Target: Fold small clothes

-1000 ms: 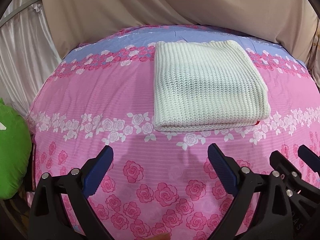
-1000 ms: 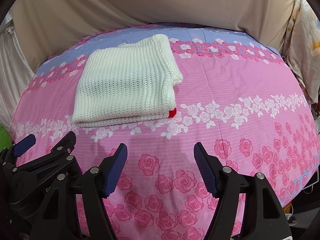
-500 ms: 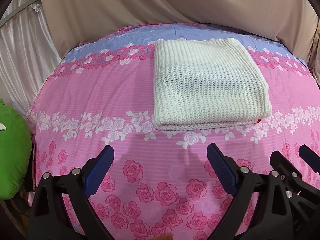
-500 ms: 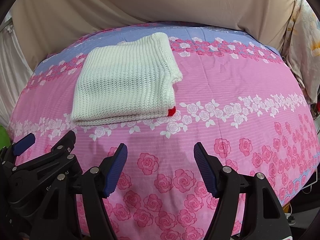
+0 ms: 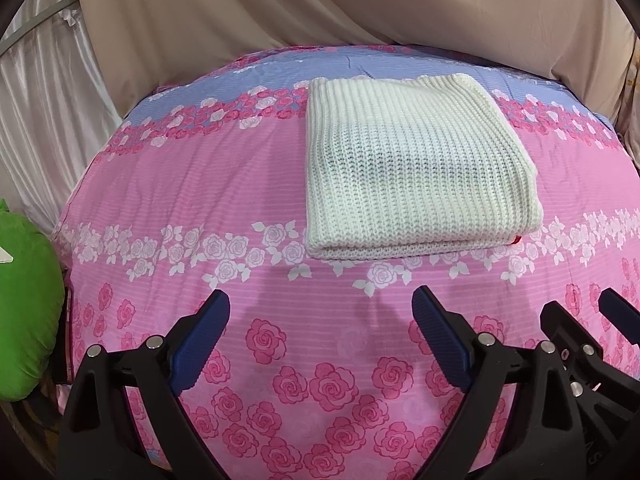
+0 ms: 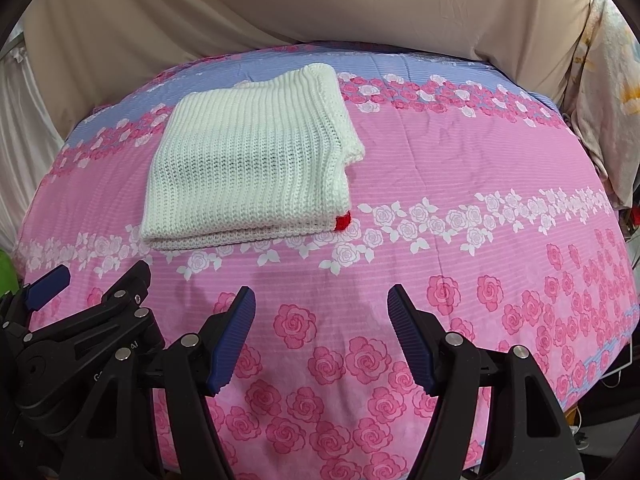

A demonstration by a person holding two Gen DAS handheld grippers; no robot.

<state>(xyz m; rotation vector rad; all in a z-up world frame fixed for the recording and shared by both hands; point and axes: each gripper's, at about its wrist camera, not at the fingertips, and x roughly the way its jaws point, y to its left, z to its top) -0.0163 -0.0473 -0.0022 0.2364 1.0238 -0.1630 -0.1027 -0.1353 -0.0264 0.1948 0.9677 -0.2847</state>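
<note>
A white knitted garment [image 5: 416, 164] lies folded in a neat rectangle on the pink rose-patterned bedcover [image 5: 200, 184]. It also shows in the right wrist view [image 6: 252, 168], with a small red tag [image 6: 342, 221] at its near right corner. My left gripper [image 5: 320, 312] is open and empty, hovering over the cover in front of the garment. My right gripper [image 6: 320, 308] is open and empty, just right of the left one and also short of the garment. Neither touches the garment.
A green cushion [image 5: 24, 304] sits off the bed's left edge. Beige fabric [image 5: 320, 12] drapes behind the bed, and pale curtains [image 5: 44, 112] hang at the left. A patterned cloth [image 6: 608, 112] hangs at the right. The bed drops off at the right edge [image 6: 616, 328].
Both grippers have drawn back very slightly from the garment. The garment has not moved and both grippers stay open.
</note>
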